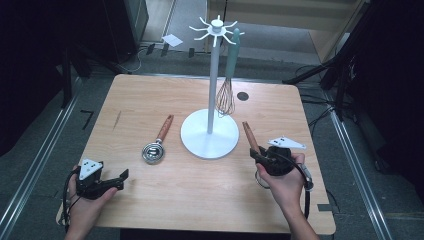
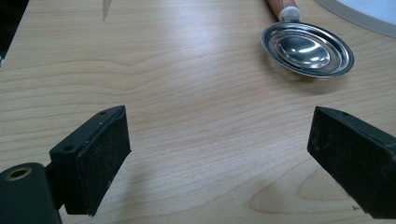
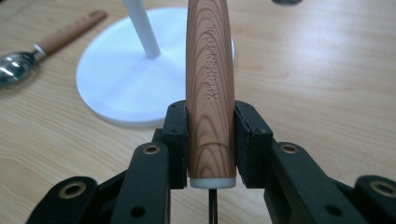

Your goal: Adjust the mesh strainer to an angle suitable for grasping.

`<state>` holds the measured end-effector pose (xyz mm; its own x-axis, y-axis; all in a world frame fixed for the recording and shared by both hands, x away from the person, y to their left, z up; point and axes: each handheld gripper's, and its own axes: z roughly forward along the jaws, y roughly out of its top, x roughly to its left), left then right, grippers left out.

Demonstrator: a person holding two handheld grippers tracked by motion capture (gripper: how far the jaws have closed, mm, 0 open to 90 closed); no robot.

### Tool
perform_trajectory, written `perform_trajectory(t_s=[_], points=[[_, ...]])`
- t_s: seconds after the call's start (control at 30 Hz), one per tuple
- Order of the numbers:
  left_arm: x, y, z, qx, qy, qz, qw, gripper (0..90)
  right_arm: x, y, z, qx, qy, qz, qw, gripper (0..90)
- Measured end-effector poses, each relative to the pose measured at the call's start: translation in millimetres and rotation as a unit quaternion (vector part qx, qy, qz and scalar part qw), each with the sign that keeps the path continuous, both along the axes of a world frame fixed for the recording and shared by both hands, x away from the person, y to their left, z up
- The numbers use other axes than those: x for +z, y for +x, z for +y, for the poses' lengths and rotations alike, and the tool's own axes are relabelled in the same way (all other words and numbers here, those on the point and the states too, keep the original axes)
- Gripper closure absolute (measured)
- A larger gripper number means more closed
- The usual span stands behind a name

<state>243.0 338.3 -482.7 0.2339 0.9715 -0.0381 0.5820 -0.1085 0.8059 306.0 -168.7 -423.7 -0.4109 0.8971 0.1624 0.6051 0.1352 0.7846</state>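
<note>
Step in hand looks like hanging utensils on the rack: right tongs (image 1: 256,152) are clamped on a wooden-handled utensil (image 1: 248,134), lower right of centre in the high view, handle end pointing up toward the rack. Right gripper view confirms it: both pads press the sides of the wooden handle (image 3: 209,93), a thin metal shaft runs down below the grip, business end hidden. Left tongs (image 1: 120,178) sit lower left on the tabletop (image 1: 150,95), jaws wide apart with nothing between them; left gripper view has bare wood between the pads (image 2: 100,158). A scoop (image 1: 153,151) with a wooden handle lies left of the stand base (image 1: 209,134), close to it but apart, still to be done by my read. A whisk (image 1: 226,97) already hangs from one hook at the top of the stand (image 1: 216,27), right of the pole. Next move, as I judge it: lift the utensil to the hook ring and bring the handle end onto a free hook; can't tell from these frames if the handle has a loop or hole. Room: open air above and right of the base; the whisk crowds the right side of the pole, so hooks at front or left look easier. Right hand (image 1: 285,182) is near the tabletop's right edge; floor rails and cables lie beyond it.
</note>
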Motion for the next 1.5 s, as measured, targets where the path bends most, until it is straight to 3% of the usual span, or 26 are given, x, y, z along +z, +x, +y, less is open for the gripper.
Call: perform_trajectory(t_s=[0.27, 0.47, 0.63, 1.03, 1.23, 1.5], points=[[0.1, -0.4, 0.2, 0.002, -0.002, -0.001, 1.0, 6.5, 20.3, -7.9, 3.9, 0.011, 0.028, -0.047, 0.9985, 69.8], [0.0, -0.4, 0.3, 0.001, -0.002, -0.001, 1.0, 6.4, 36.6, -12.2, 7.9, 0.018, 0.04, -0.093, 0.9947, 69.8], [-0.1, -0.6, 0.0, 0.001, -0.002, -0.001, 1.0, 6.4, 51.1, -11.8, 11.9, 0.025, 0.05, -0.119, 0.9913, 69.8], [-0.4, -0.6, 0.5, -0.001, -0.005, -0.003, 1.0, 6.4, 76.9, -7.0, 25.6, 0.044, 0.072, -0.163, 0.983, 69.8], [-0.5, -0.8, 0.2, -0.001, -0.005, -0.003, 1.0, 6.4, 88.2, -5.9, 29.2, 0.045, 0.081, -0.194, 0.9767, 69.8], [-0.5, -0.8, 0.1, -0.001, -0.005, -0.003, 1.0, 6.5, 99.8, -4.2, 31.9, 0.048, 0.089, -0.214, 0.9716, 69.8]])
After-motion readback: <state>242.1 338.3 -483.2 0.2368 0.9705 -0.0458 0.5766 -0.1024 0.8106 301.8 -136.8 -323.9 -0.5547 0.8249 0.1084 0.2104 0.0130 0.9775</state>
